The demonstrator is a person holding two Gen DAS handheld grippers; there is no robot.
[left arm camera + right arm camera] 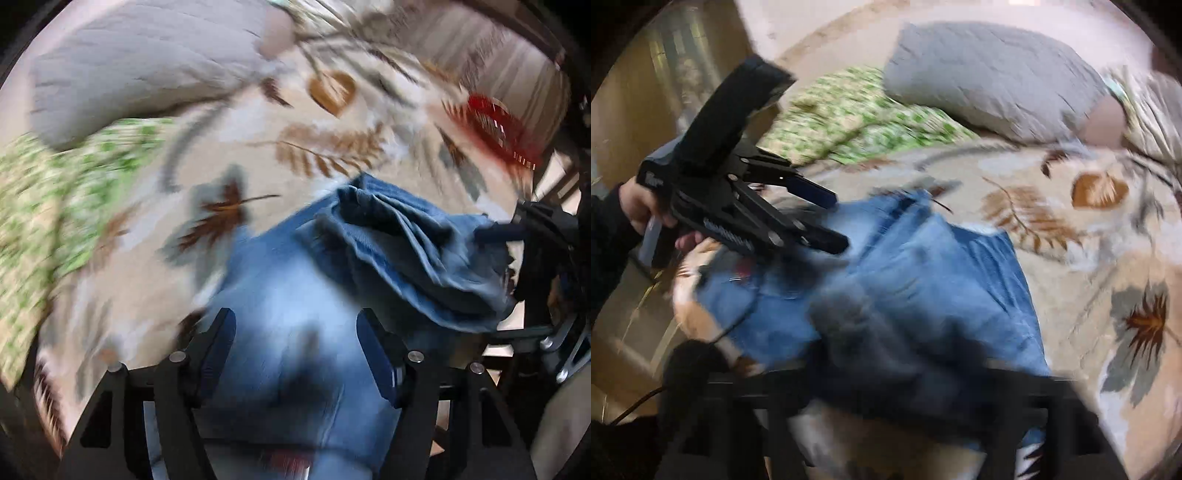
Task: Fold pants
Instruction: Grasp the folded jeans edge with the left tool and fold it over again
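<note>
Surface: a bed (1108, 236) under a cream bedspread printed with brown and grey leaves; it carries everything here. Both views are smeared by motion.

Containers: a red object (495, 129) at 2 o'clock in the left wrist view could be a basket or a bag; too blurred to tell, and whatever it holds cannot be seen.

Jeans, place: the blue jeans (923, 280) lie on the bed at its near edge, centre to 6 o'clock in both views.

Jeans, look: faded denim, paler in the flat middle and darker at the folds. In the left wrist view a bunched, creased part is heaped at 3 o'clock over the flatter, lighter part. In the right wrist view the cloth is doubled over itself, with dark shadowed folds at 6 o'clock.

Left gripper (838, 218): held by a hand (639, 206) at 9 o'clock in the right wrist view; jaws spread wide above the denim with nothing between them.

Right gripper (498, 236): seen at 3 o'clock in the left wrist view, against the bunched denim; the blur hides whether its jaws press the cloth.

Other bedding: a grey pillow (990, 77) at 12 o'clock, a green-and-cream floral cloth (857, 118) beside it at 11 o'clock.
</note>
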